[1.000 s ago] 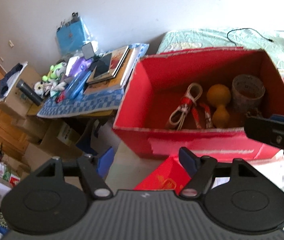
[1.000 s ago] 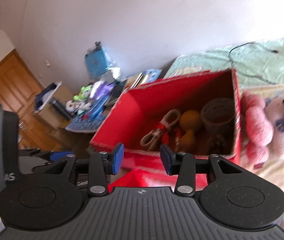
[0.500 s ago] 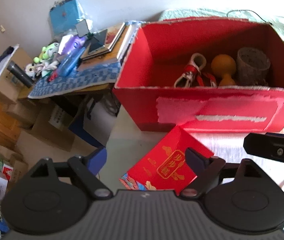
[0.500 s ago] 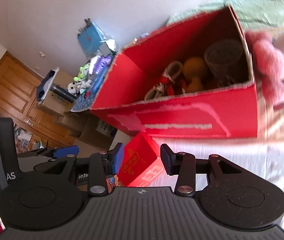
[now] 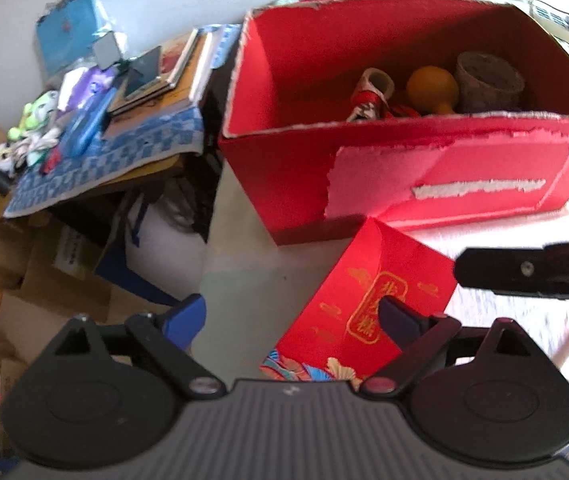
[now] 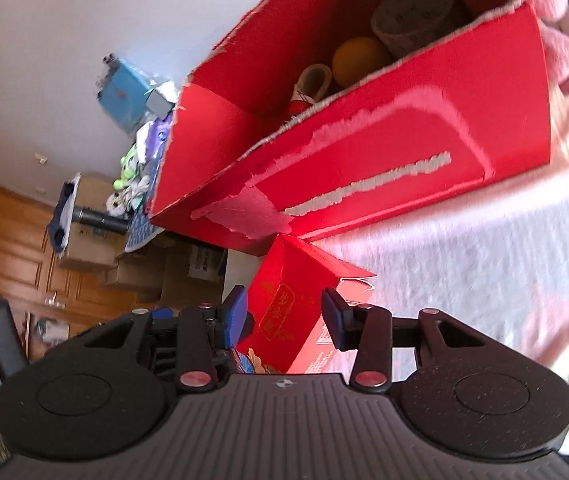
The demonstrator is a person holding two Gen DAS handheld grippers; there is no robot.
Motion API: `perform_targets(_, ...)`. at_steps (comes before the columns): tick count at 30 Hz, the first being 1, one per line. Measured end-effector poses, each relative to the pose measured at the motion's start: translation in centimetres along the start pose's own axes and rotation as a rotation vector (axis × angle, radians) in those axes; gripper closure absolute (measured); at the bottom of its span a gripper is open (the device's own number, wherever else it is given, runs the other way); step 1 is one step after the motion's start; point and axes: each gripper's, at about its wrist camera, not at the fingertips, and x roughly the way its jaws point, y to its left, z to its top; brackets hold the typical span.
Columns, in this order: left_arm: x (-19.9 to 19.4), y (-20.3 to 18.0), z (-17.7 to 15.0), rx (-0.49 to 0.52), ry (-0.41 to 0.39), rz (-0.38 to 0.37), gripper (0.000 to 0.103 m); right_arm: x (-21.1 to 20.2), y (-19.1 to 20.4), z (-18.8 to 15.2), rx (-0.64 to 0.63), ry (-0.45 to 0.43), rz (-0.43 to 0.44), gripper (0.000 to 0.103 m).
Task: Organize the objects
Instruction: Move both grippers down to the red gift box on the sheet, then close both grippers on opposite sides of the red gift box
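the big red box sits open on the pale bedcover, its front face torn in pale strips. its near wall hides most of what lies inside: i only make out the top of an orange gourd, a brown woven cup and a red and white bundle that i cannot identify. the cluttered side table to the left is blurred, and its small things run together.

the small red gift box with gold lettering lies in front of the big box, just beside it, its lower end cut off behind my grippers.

my left gripper is spread wide and holds nothing; the gift box lies between its fingers, toward the right one.

my right gripper is parted too, empty, with the gift box's end between its fingers; whether they touch it i cannot tell.
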Motion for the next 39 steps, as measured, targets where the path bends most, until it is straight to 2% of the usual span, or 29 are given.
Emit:
perform_targets(7, 1.3, 0.4, -0.9, 0.072, 0.026, -0.121, 0.008, 0.6, 0.0, -0.8, 0.073, -0.015, -0.034, 0.058)
perform_targets(10, 1.5, 0.3, -1.3, 0.102, 0.029, -0.157, 0.006, 0.8, 0.1, -1.0, 0.088, -0.023, -0.059, 0.05)
perform_targets(12, 1.8, 0.3, -1.6, 0.116, 0.038, -0.189, 0.005, 1.1, 0.2, -1.1, 0.098, -0.019, -0.072, 0.049)
perform_targets(18, 2.5, 0.5, -1.9, 0.101, 0.054, -0.275, 0.004, 1.7, -0.1, -1.5, 0.128, 0.014, -0.084, 0.049)
perform_targets(22, 3.4, 0.5, -1.8, 0.075, 0.11, -0.35, 0.006, 2.3, -0.7, -1.5, 0.153, 0.046, -0.08, 0.049)
perform_targets(27, 3.6, -1.0, -2.4, 0.103, 0.157, -0.406, 0.009, 1.7, -0.5, -1.0, 0.135, 0.017, -0.102, 0.049)
perform_targets(32, 3.0, -2.8, -2.6, 0.164, 0.158, -0.43, 0.009, 1.4, -1.0, -0.8, 0.129, 0.011, -0.13, 0.049)
perform_targets(39, 3.4, -4.2, -2.4, 0.218, 0.165, -0.38, 0.008, 1.4, -1.1, -1.0, 0.119, 0.022, -0.122, 0.049)
